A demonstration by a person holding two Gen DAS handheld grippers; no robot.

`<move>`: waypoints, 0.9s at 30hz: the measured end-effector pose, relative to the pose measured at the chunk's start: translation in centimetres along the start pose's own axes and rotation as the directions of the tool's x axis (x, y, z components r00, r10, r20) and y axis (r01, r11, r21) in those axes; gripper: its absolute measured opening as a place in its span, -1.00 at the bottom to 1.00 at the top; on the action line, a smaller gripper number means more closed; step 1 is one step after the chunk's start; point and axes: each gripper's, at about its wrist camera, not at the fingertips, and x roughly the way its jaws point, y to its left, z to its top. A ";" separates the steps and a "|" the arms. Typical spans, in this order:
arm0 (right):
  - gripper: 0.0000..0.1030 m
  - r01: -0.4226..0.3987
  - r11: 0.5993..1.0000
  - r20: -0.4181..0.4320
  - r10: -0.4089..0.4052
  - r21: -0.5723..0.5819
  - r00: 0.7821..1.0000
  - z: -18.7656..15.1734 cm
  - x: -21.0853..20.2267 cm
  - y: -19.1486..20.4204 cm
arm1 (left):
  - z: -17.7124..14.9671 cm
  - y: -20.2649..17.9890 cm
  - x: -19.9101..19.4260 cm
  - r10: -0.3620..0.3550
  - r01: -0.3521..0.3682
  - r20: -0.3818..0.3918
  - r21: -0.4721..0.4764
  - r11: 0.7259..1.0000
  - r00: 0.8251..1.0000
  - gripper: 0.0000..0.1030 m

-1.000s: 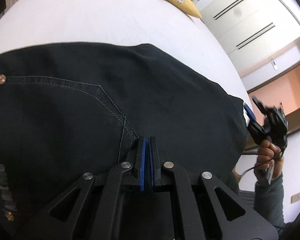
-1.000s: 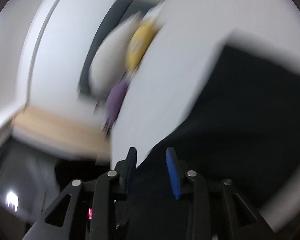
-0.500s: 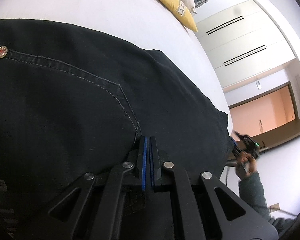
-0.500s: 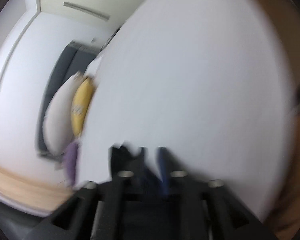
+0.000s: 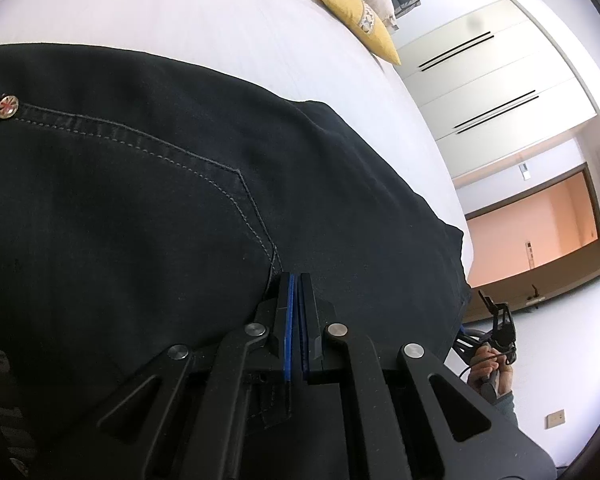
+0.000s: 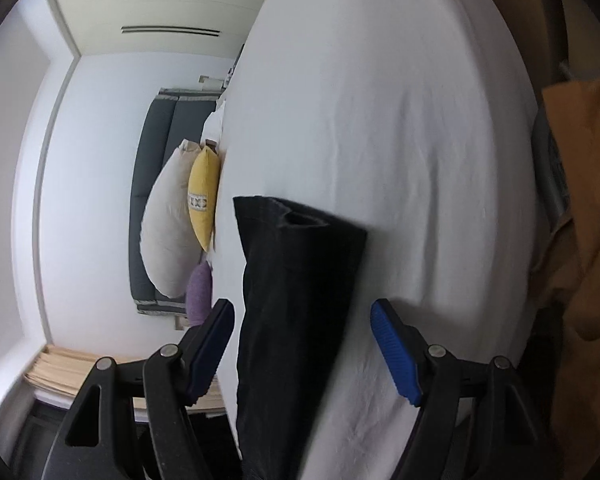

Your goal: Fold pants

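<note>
Black pants point(image 5: 148, 216) on white bed point(image 6: 400, 140) (left jaws apparently pinching fabric, right jaws opening, untouching).

Left wrist: close over pants point(image 5: 148, 208), facing 1 o'clock toward yellow pillow point(image 5: 356, 12). Right wrist: tilted, low along bed point(image 6: 400, 120); same pillow at 9 o'clock.

Home bedroom. Big bed with white sheet point(image 6: 400, 120), pillows stacked at the head: yellow cushion point(image 6: 203, 196), cream pillow point(image 6: 168, 224), purple one point(image 6: 199, 294). Grey padded headboard point(image 6: 156, 128), white built-in wardrobe doors point(image 5: 484, 76), wood floor point(image 6: 60, 368).
</note>
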 end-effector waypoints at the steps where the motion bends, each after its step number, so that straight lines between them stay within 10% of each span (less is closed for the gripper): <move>1: 0.42 -0.011 1.000 -0.001 0.011 0.005 1.000 -0.2 -0.8 -0.3 | 0.0 0.0 0.0 0.001 -0.001 0.000 0.000 1.000 1.000 -0.94; 11: 0.20 -0.153 0.988 -0.058 0.154 0.009 0.986 0.5 -1.1 0.0 | 0.0 0.0 0.1 0.004 -0.004 0.002 0.000 1.000 1.000 -0.94; 20: -0.65 -0.104 0.995 -0.063 0.104 0.009 0.993 1.7 1.2 0.1 | 0.1 -0.1 -0.1 0.023 -0.023 -0.005 -0.012 1.000 1.000 -0.94; 27: -0.82 -0.024 0.997 -0.029 0.022 -0.068 0.999 0.8 1.0 0.9 | 0.3 -0.6 0.0 0.048 -0.049 -0.016 -0.003 0.999 0.999 -0.94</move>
